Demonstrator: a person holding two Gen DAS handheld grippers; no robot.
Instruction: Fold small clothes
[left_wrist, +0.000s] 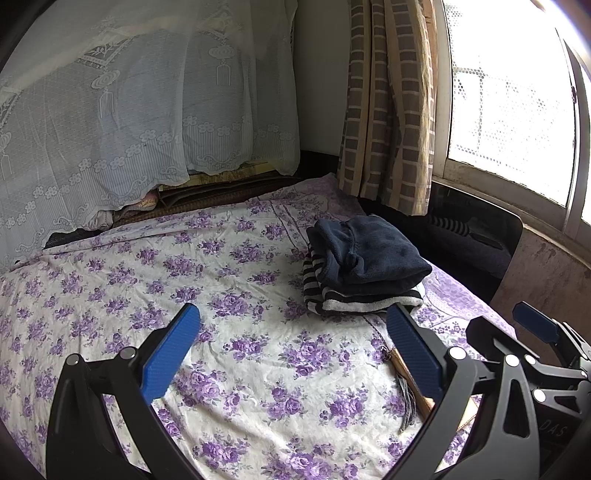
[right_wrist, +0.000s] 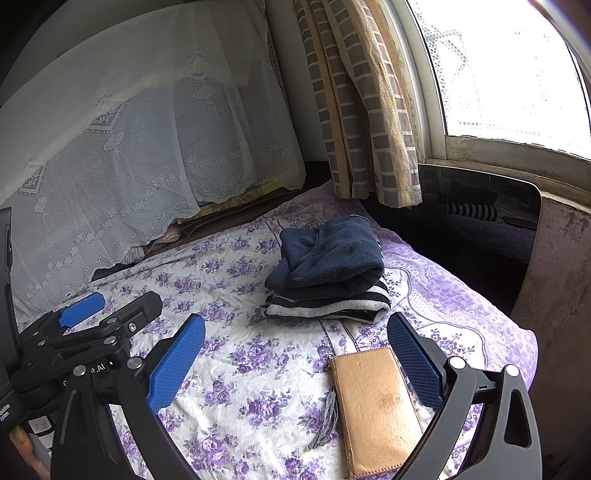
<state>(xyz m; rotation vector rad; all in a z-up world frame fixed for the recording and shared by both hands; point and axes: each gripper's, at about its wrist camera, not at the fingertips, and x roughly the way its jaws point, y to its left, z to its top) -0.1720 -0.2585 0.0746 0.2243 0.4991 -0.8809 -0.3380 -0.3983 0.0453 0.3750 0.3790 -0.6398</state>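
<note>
A folded navy fleece garment (left_wrist: 369, 253) lies on top of a folded black-and-white striped garment (left_wrist: 354, 301), stacked on the floral bed sheet (left_wrist: 207, 266) at the right. The stack also shows in the right wrist view: navy (right_wrist: 332, 258) over striped (right_wrist: 328, 306). My left gripper (left_wrist: 295, 350) is open and empty, just short of the stack. My right gripper (right_wrist: 295, 354) is open and empty, also just in front of the stack. The right gripper's body shows at the right edge of the left wrist view (left_wrist: 532, 350); the left one shows at the left of the right wrist view (right_wrist: 92, 325).
A tan wallet (right_wrist: 376, 410) with a grey tassel lies on the sheet between my right fingers. A white lace cover (left_wrist: 129, 129) drapes at the back. A checked curtain (left_wrist: 388, 110) and a window (left_wrist: 509, 92) are at the right. A dark gap runs beside the bed.
</note>
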